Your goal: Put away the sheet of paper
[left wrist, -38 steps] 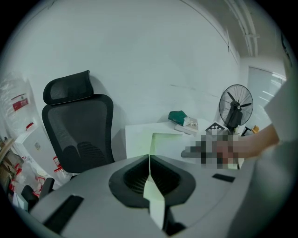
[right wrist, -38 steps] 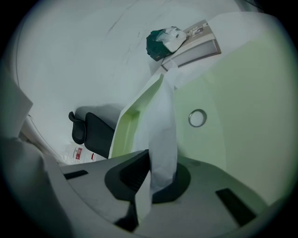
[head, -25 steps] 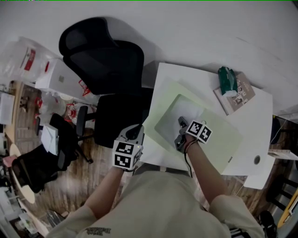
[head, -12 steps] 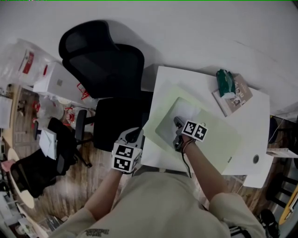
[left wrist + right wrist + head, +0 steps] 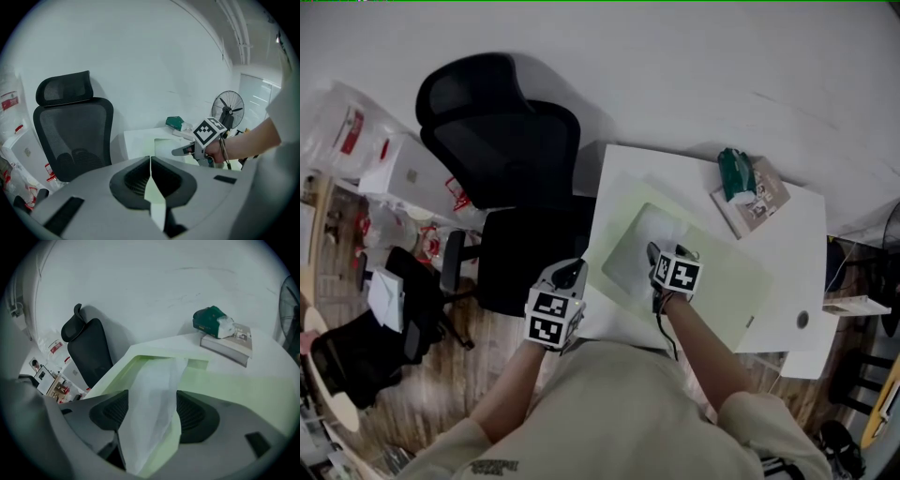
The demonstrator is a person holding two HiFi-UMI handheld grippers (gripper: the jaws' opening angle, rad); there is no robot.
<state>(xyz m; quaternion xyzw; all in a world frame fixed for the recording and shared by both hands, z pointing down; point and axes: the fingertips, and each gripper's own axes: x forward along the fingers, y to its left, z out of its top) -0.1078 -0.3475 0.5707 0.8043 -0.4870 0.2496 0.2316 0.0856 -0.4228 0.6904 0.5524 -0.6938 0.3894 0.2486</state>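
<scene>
Right gripper [image 5: 653, 253] is clamped on the paper [image 5: 154, 399], the white sheet pinched between its jaws and running forward into the sunken part of the pale green tray [image 5: 741, 281] on the white table [image 5: 806, 234]. Left gripper [image 5: 573, 273] is just hanging off the table's near edge by the black chair [image 5: 502, 131], jaws pressed together with nothing in them.

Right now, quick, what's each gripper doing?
Left gripper: closed, apparently empty.
Right gripper: closed on the sheet of paper.
</scene>
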